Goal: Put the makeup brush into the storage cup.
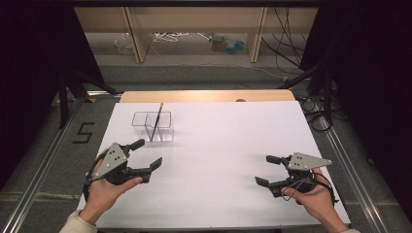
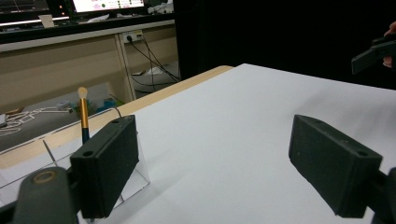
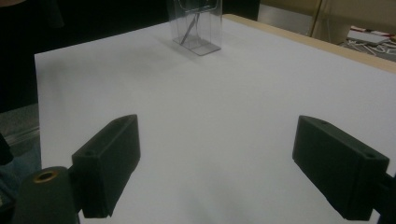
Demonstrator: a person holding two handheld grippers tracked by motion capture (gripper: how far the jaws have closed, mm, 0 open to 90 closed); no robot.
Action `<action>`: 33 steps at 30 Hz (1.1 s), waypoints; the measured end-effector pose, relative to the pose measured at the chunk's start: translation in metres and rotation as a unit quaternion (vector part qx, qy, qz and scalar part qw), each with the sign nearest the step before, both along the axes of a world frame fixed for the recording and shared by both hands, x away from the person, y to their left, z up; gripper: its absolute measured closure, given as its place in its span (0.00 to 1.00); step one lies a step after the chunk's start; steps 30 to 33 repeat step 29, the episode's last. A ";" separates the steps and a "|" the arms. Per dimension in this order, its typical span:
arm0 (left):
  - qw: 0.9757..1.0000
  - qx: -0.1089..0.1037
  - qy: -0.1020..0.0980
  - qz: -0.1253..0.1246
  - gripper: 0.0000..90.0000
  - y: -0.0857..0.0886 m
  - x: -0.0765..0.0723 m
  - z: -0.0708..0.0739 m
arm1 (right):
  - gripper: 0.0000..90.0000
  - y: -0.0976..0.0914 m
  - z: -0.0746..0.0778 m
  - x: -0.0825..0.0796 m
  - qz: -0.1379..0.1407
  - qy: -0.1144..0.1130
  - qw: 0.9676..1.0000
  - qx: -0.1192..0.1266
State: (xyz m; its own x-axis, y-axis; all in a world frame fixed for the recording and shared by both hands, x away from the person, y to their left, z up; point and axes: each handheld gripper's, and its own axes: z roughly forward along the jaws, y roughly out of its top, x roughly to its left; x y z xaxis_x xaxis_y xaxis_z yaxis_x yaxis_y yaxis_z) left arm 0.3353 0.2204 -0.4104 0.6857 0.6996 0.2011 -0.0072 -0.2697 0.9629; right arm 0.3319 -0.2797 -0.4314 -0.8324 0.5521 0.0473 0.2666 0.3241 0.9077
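On the bench (image 1: 218, 160), which is covered with a white sheet, I have both tools parked low on the near side, one toward each edge. That keeps the middle free and gives me a clean line to the only things set out. My left gripper (image 1: 146, 154) sits just short of the clear acrylic holder (image 1: 152, 125), its fingers (image 1: 137, 144) spread wide and gripping nothing. I judge it the natural one to reach in, being so much nearer. My right gripper (image 1: 266, 170) rests well apart from the holder, across the sheet, its fingers likewise released and empty, probably waiting to steady the box or take a hand-over.

The holder stands toward the far left of the sheet, and it looks split into two compartments. A makeup brush (image 1: 157, 121) leans in it, seemingly against the middle divider, with its pale tip up and a gold ferrule above a dark handle. It leans because the box is wider than the handle, so the top pokes out above the rim. That makes it easy to pinch without touching the walls.

In the left gripper view the brush (image 2: 83, 114) rises just behind my left finger (image 2: 106, 170), with the holder's transparent wall (image 2: 140, 175) beside it. In the right gripper view the holder (image 3: 195, 23) sits far ahead, between the open fingers.
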 end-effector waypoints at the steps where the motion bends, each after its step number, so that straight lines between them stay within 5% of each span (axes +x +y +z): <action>1: 1.000 0.001 0.001 -0.001 0.18 0.000 -0.001 0.000 | 0.18 0.000 0.000 0.000 0.000 0.000 1.000 0.001; 24: 1.000 0.010 -0.004 -0.016 0.18 0.002 -0.007 -0.008 | 0.18 0.001 -0.001 0.001 0.004 0.001 1.000 0.014; 25: 0.997 -0.053 0.052 -0.012 0.18 -0.006 -0.015 -0.013 | 0.18 0.001 -0.001 0.001 0.005 0.000 1.000 0.015; 33: 0.997 -0.058 0.054 -0.016 0.17 -0.008 -0.014 -0.015 | 0.18 0.001 -0.002 0.002 0.008 -0.007 1.000 0.024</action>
